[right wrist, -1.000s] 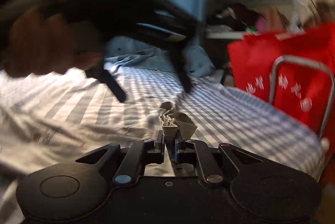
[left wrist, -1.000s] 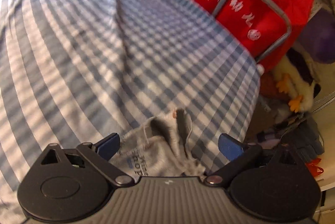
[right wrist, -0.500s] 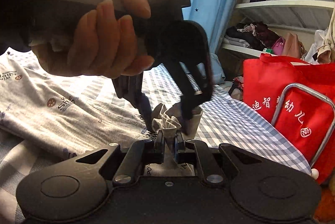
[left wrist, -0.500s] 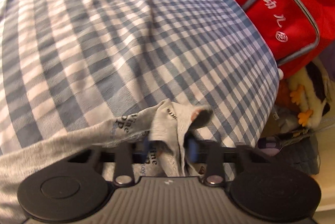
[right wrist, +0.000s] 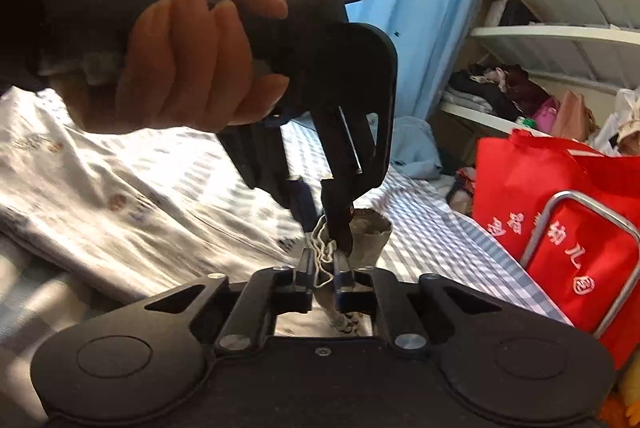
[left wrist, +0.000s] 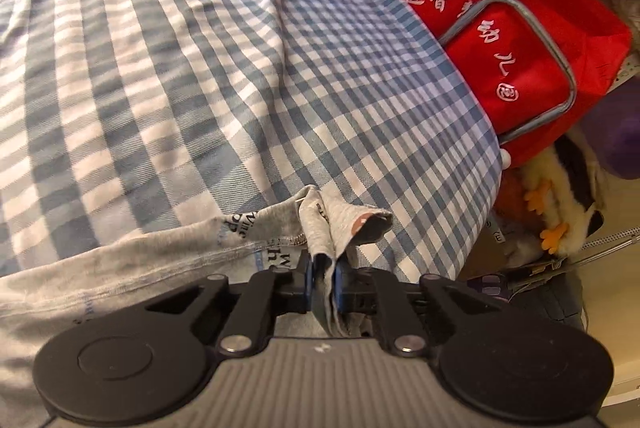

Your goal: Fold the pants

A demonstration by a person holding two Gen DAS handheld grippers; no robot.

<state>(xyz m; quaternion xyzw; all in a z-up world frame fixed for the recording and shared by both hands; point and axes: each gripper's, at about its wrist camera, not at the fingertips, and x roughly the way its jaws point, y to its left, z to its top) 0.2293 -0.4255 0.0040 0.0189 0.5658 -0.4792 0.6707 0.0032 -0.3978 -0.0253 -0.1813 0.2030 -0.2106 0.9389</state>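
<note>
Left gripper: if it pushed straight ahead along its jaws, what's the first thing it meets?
The left gripper is shut on the grey pants, so the bunched cloth leads. Beyond that, probably the blue checked bedsheet; the red bag sits off to the right. Depth is unclear.

The left gripper (left wrist: 323, 282) points forward and down, its jaws pinched almost together on a bunch of grey pants (left wrist: 328, 224) fabric. The right gripper (right wrist: 323, 274) sits just beside it, jaws likewise drawn in tight on a gathered fold of the same cloth. From the right wrist view, the person's left hand (right wrist: 192, 56) wraps around the left gripper's handle, fingers (right wrist: 160, 68) curled under, tilting the tool steeply downward.
</note>
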